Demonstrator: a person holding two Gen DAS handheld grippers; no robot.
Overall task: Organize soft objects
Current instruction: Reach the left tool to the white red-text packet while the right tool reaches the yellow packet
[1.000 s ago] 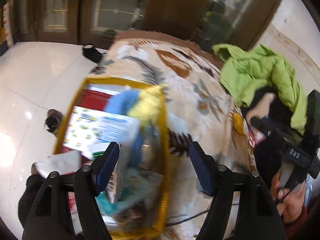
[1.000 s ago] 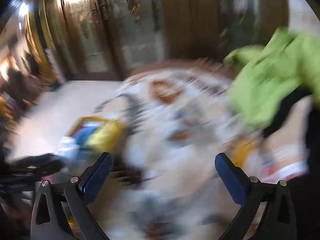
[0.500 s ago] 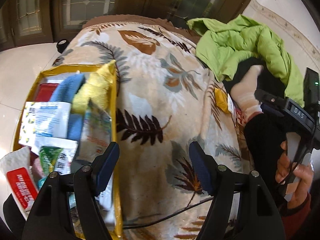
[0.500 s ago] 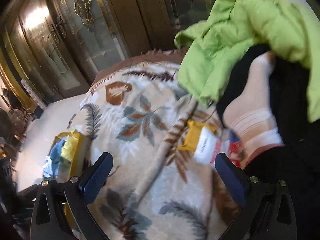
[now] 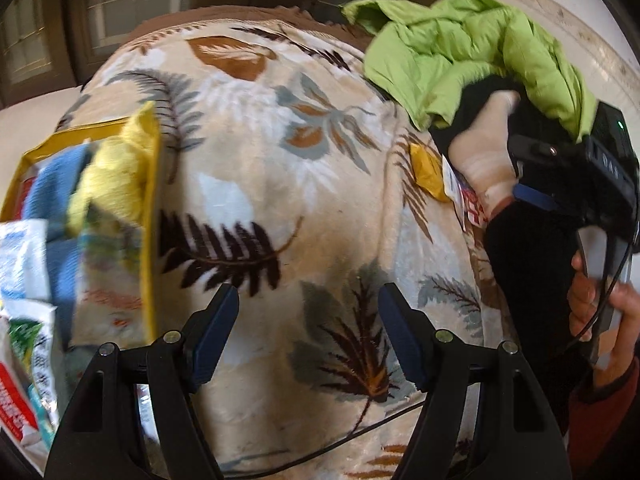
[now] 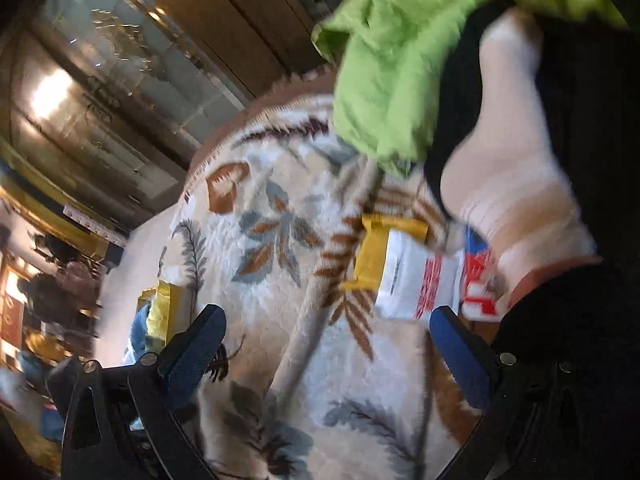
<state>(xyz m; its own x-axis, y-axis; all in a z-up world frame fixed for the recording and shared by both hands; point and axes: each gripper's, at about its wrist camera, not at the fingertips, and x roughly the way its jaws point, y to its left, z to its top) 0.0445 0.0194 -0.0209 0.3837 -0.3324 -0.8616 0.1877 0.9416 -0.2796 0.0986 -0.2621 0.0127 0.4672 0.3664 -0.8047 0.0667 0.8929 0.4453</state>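
A yellow-rimmed basket [image 5: 150,216] at the left holds a yellow cloth [image 5: 114,176], a blue cloth [image 5: 48,188] and several packets. My left gripper [image 5: 308,320] hangs open and empty above the leaf-patterned blanket [image 5: 280,184]. At the right lie a white packet with yellow end and red print [image 6: 404,276], a cream sock [image 6: 516,184] on black fabric, and a green jacket [image 6: 392,52]. My right gripper [image 6: 328,344] is open, its right finger close to the white packet. The right gripper [image 5: 532,196] also shows in the left view, a hand holding it.
The basket [image 6: 164,304] shows small at the left of the right wrist view. Dark wooden doors with glass panes [image 6: 132,64] stand behind the blanket-covered surface. A thin black cable [image 5: 348,436] crosses the blanket near the left gripper. Pale floor [image 5: 28,108] lies at the far left.
My left gripper has moved right, away from the basket, over the blanket. My right gripper has moved closer to the white packet and sock, which now loom larger.
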